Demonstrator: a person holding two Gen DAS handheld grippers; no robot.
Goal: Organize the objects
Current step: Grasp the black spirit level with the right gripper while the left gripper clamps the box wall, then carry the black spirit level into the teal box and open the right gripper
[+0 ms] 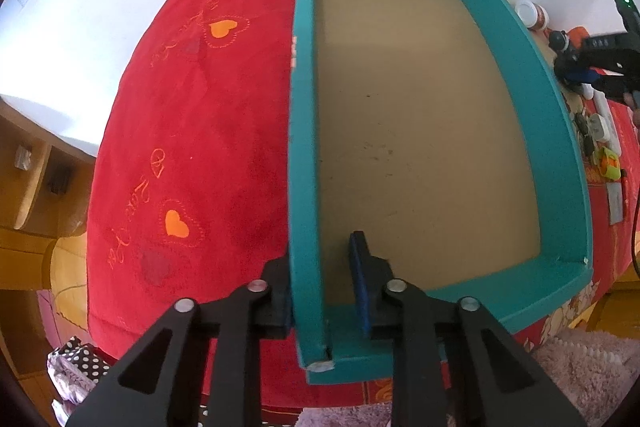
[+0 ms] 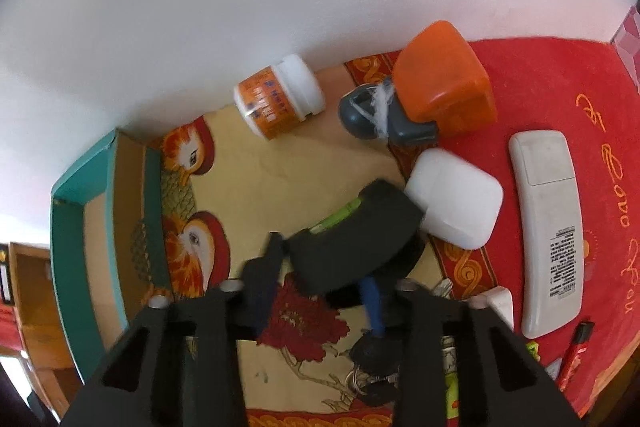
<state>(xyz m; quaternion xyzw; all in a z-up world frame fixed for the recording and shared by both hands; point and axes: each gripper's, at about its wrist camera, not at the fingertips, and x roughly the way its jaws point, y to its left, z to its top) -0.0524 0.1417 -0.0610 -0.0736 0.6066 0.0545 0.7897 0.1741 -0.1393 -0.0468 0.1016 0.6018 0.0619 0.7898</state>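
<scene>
While the left gripper (image 1: 325,283) clamps the near wall of the teal box (image 1: 508,39) on the red cloth (image 1: 192,131), the right gripper (image 2: 320,277) pinches a black, green-edged object (image 2: 352,231) beside the white case (image 2: 456,199).

Writing shows in several places, none of it legible.
The red cloth (image 1: 192,131) bears orange stitched script beside its hearts; the orange-labelled jar (image 2: 276,99) carries blurred blue print; the white remote (image 2: 548,227) has a label of tiny black lines.
</scene>
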